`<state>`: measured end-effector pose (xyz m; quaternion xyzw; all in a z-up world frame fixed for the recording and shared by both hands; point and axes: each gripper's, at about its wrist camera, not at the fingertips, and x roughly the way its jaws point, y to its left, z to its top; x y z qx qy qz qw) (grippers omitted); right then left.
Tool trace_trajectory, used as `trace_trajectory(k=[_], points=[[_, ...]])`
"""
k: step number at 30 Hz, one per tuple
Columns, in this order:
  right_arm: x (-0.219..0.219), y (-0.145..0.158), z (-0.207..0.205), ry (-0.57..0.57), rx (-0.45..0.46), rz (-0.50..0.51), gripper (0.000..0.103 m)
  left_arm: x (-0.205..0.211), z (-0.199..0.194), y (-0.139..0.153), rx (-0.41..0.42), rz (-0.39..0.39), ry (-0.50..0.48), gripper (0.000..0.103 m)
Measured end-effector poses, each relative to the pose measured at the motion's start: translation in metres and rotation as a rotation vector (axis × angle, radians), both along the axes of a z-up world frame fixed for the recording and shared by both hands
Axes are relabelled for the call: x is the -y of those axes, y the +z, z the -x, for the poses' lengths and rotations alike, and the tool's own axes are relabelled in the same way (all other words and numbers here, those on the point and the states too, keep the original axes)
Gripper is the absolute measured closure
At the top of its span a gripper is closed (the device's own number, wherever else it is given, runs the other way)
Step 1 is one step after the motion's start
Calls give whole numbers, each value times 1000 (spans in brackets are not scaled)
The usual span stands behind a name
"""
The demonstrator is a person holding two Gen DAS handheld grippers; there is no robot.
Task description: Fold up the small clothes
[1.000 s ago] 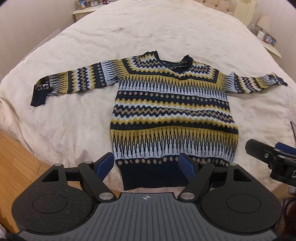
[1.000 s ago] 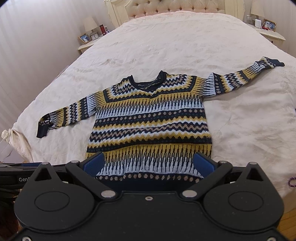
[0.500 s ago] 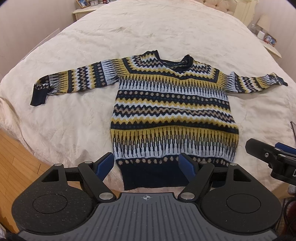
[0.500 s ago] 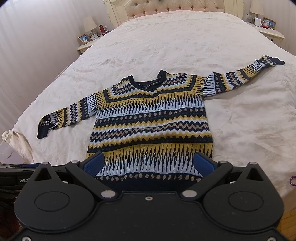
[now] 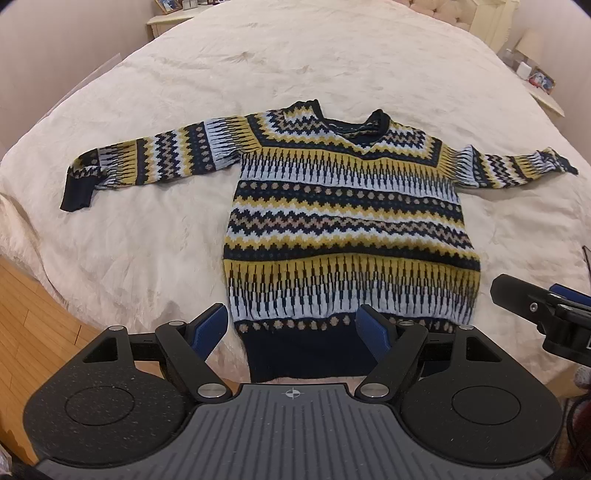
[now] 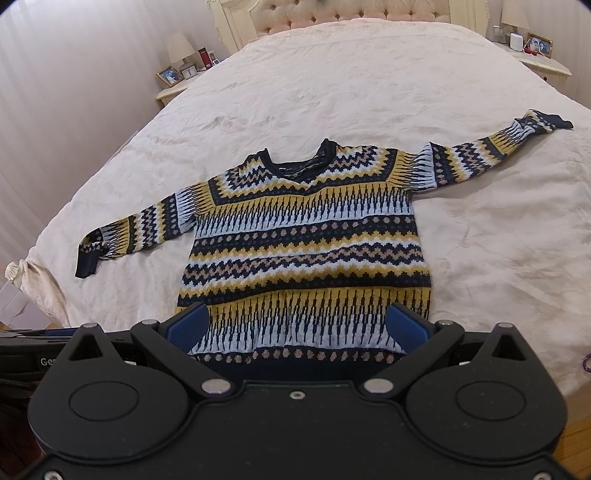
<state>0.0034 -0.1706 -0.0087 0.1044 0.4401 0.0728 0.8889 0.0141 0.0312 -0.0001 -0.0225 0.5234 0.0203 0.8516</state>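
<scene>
A knitted sweater [image 5: 343, 221] [image 6: 306, 243] in navy, yellow, white and tan bands lies flat and face up on a cream bedspread, both sleeves stretched out sideways, its navy hem nearest me. My left gripper [image 5: 293, 326] hovers open above the hem's left part, blue pads apart with nothing between them. My right gripper [image 6: 297, 325] hangs open over the lower right part of the sweater, clear of the cloth. The right gripper's tip [image 5: 543, 310] shows at the right edge of the left wrist view.
The bed [image 6: 332, 85] has a tufted headboard [image 6: 332, 14] at the far end. Nightstands with lamps and photo frames stand at both sides [image 6: 177, 79] [image 6: 532, 51]. Wooden floor [image 5: 26, 314] shows at the bed's near left corner.
</scene>
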Motion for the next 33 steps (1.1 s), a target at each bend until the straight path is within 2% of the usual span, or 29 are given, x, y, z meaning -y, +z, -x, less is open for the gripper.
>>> trace_trajectory(k=[16, 23, 33], points=[[-2, -4, -44, -13, -34, -31, 1, -6, -45, -1, -16, -4, 3, 28], [4, -5, -77, -52, -14, -73, 1, -9, -86, 6, 40, -36, -17, 28], [15, -5, -137, -143, 82, -113, 1, -27, -154, 5, 152, 23, -61, 28]])
